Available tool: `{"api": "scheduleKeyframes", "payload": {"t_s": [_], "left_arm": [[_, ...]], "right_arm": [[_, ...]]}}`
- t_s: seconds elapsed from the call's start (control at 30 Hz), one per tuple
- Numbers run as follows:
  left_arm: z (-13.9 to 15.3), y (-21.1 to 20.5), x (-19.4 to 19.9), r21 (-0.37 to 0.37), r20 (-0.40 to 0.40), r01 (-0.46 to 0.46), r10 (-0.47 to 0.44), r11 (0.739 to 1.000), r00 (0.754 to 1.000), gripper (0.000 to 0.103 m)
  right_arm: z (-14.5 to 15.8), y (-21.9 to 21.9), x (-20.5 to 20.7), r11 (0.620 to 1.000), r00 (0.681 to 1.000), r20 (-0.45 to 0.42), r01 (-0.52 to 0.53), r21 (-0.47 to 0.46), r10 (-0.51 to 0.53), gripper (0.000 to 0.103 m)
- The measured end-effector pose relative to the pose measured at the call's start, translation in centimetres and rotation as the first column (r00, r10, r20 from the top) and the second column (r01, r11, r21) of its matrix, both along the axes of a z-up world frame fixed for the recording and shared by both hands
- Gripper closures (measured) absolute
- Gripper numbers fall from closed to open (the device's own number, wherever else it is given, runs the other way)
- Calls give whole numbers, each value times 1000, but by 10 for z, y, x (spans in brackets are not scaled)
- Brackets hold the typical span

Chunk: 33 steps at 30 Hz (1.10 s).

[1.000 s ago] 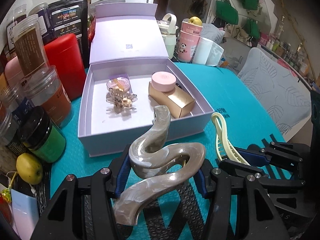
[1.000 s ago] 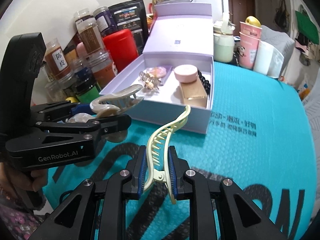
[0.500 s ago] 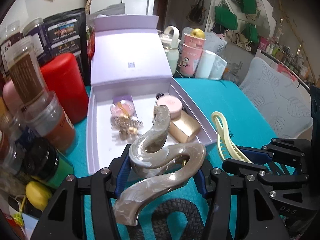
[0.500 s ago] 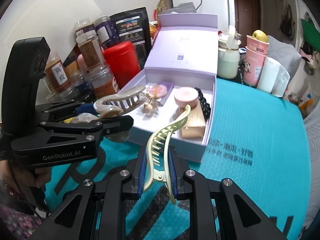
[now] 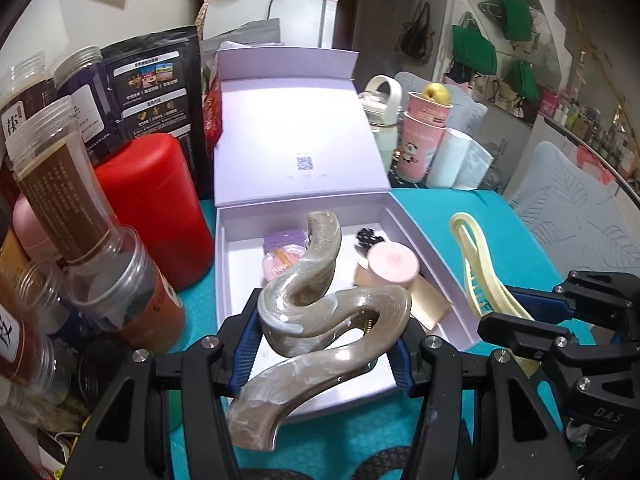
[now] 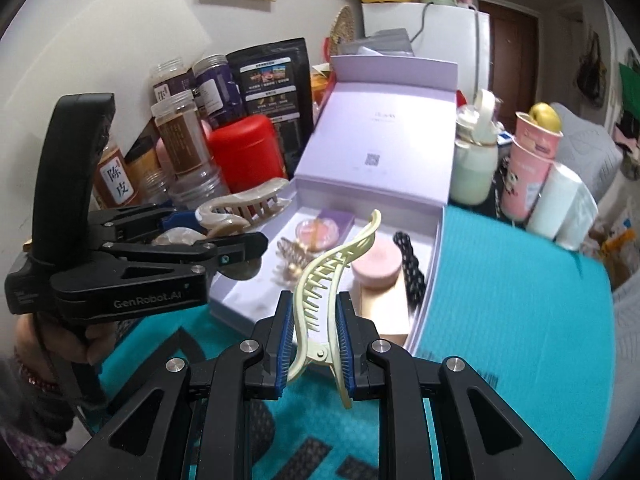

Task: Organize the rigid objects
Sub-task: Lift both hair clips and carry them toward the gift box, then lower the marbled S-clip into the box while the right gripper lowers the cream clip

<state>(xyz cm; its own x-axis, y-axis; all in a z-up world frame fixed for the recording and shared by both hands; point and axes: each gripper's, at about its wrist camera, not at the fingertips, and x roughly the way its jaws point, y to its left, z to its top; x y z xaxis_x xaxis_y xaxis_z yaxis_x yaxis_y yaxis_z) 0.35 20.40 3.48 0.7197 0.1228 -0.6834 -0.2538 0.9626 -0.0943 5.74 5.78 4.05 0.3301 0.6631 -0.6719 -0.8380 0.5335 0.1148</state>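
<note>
The marbled beige hair claw (image 5: 320, 316) was clamped in the left tongs (image 5: 322, 350), tilted downward above the open lilac box (image 5: 436, 264) (front edge). Beside, the right tongs (image 6: 314, 350) gripped a pale yellow clip (image 6: 320, 280) over the teal tabletop (image 6: 512, 304).

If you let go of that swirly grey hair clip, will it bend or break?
The swirly grey hair clip looks like hard, thick plastic, so it probably stays stiff. Its glossy surface may be slippery between the left gripper pads. Dropped into the lilac box, it would likely clatter, possibly chipping.
</note>
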Motion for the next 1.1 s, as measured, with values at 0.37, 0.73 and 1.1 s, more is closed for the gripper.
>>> {"api": "scheduleKeyframes", "payload": {"t_s": [0.37,0.73,1.1], "left_arm": [[-9,24,24,24,-16,-56,56,998,998,49],[-19,36,58,-6,-40,-59,59,998,998,49],[-31,46,83,-44,-77,-46,42,998,996,49]], "right_arm": [[-7,23,33,1000,1000,-10,-3,26,4,83],[-10,36,68,1000,1000,4,21,22,-21,83],[-24,50,106,1000,999,-36,3,4,-3,82]]}}
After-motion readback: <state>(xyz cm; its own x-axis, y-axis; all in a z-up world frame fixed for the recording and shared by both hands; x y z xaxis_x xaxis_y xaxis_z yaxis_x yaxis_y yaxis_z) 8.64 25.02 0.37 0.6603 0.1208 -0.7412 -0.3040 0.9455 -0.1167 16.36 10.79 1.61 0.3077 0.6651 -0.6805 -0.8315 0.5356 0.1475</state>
